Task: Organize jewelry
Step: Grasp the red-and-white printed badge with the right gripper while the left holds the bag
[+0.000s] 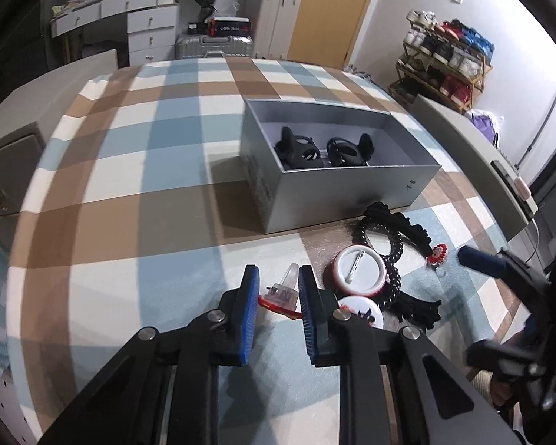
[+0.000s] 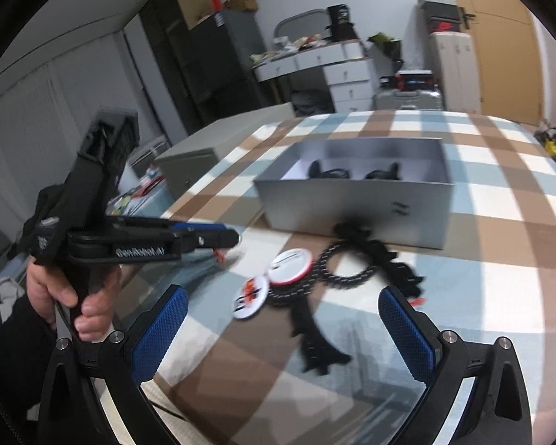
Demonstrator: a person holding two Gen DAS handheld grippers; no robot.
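A grey open box [image 1: 352,200] on the checked cloth holds two black hair claws [image 1: 300,148]. In front of it lie two round pin badges [image 1: 358,272], black coil hair ties [image 1: 393,256], a black braided band [image 1: 415,230] with a red flower charm [image 1: 438,254], and a clear hair clip with a red edge [image 1: 281,293]. My left gripper [image 1: 278,285] is partly open with the clear clip between its pads; contact is unclear. My right gripper [image 2: 283,313] is open wide above the badges [image 2: 291,267] and ties [image 2: 346,270]. The box also shows in the right wrist view [image 2: 352,204].
The checked cloth [image 1: 148,185] covers the whole table. The right gripper's tip [image 1: 478,259] shows at the right in the left wrist view. The left gripper [image 2: 218,239] and the hand holding it show at the left in the right wrist view. Cabinets, suitcases and a shoe rack [image 1: 444,59] stand beyond.
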